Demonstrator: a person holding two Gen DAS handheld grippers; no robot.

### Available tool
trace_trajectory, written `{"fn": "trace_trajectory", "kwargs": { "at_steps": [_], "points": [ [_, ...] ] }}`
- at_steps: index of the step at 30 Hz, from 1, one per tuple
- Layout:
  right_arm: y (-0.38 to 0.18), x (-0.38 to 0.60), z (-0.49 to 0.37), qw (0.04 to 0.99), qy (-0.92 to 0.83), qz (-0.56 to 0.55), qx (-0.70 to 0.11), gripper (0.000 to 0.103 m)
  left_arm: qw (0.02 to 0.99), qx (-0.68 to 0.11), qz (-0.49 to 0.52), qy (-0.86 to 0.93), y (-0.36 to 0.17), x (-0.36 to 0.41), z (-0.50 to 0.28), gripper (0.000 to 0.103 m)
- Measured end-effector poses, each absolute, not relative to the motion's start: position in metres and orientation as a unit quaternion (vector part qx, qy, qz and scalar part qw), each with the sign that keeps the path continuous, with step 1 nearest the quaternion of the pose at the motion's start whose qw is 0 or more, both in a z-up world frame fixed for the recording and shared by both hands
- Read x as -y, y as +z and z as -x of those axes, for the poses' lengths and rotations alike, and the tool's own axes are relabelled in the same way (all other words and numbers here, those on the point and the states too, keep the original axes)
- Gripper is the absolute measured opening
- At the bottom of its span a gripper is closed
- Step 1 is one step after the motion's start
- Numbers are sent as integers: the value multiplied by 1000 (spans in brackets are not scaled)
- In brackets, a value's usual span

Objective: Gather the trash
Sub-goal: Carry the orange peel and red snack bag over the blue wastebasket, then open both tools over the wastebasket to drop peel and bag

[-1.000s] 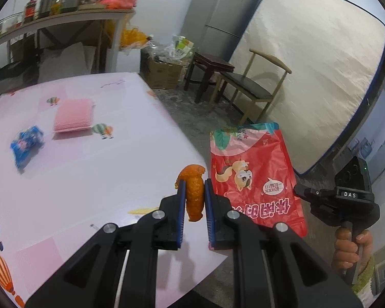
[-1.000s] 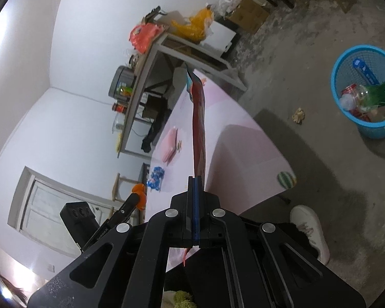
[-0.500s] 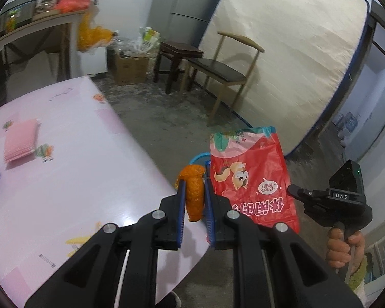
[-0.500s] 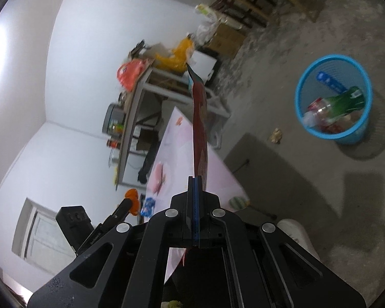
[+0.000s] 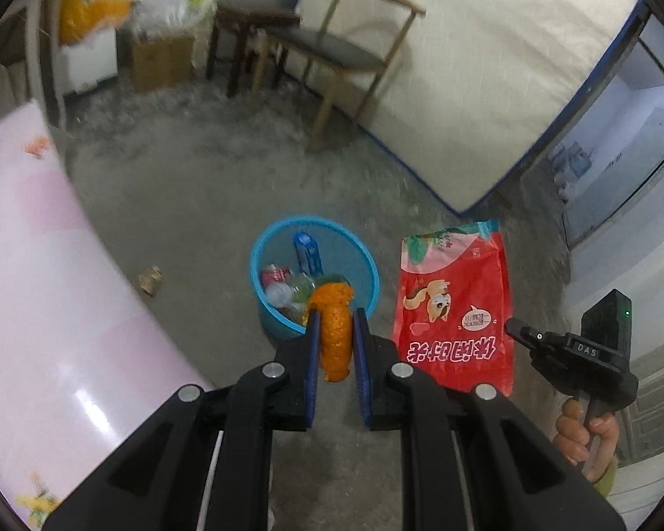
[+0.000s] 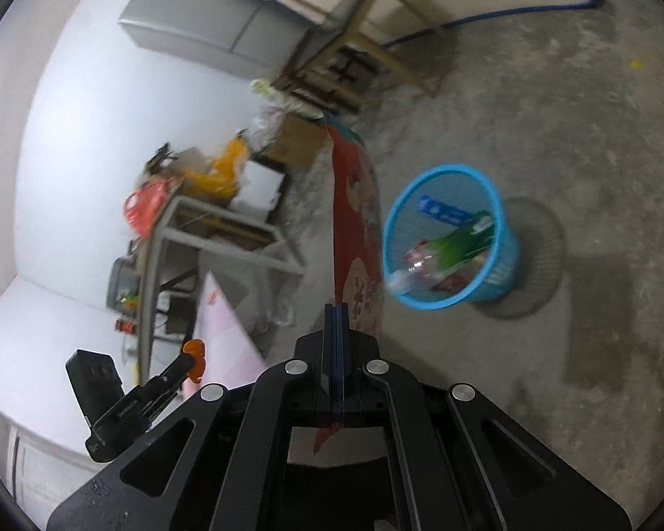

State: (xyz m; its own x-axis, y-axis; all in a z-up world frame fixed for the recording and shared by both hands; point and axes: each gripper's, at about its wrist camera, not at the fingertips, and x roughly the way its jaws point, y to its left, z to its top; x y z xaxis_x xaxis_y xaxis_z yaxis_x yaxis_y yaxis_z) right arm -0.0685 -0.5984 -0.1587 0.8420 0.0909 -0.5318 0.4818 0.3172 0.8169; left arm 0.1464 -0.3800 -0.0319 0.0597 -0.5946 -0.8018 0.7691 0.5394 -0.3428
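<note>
My left gripper (image 5: 335, 336) is shut on an orange peel (image 5: 334, 332) and holds it in the air, in line with the near rim of a blue trash basket (image 5: 265, 318) on the floor. My right gripper (image 6: 336, 323) is shut on the bottom edge of a red snack bag (image 6: 354, 221), which stands upright from the jaws. The bag also shows in the left wrist view (image 5: 456, 305), right of the basket. The basket (image 6: 498, 274) holds a green bottle (image 6: 460, 243), a blue wrapper and other trash.
The pink table (image 5: 31, 309) lies at the left. A crumpled scrap (image 5: 150, 278) lies on the concrete floor near it. A wooden chair (image 5: 332, 48), a stool, a cardboard box (image 5: 159, 62) and a leaning mattress (image 5: 487, 66) stand behind.
Both grippers have swung away from the table toward the floor. The blue basket now sits just beyond the orange peel, and it looms larger in the right wrist view.
</note>
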Motion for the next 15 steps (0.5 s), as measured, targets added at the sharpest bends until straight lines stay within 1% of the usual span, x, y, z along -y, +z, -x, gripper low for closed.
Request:
{"fn": "trace_trajectory", "kwargs": {
  "at_steps": [4,8,15],
  "points": [
    [-180,611,59,761,-143,-571,-272,0,698,-525,-116,-472,-62,424,-153,13],
    [-203,623,37,747,-145,-582,-288,0,674,-552,-120,-475,-87,463,-163,14],
    [-227,652,3,727,-150,-611,-275,0,665,-563,-122,-476,-108,519,-185,14]
  ]
}}
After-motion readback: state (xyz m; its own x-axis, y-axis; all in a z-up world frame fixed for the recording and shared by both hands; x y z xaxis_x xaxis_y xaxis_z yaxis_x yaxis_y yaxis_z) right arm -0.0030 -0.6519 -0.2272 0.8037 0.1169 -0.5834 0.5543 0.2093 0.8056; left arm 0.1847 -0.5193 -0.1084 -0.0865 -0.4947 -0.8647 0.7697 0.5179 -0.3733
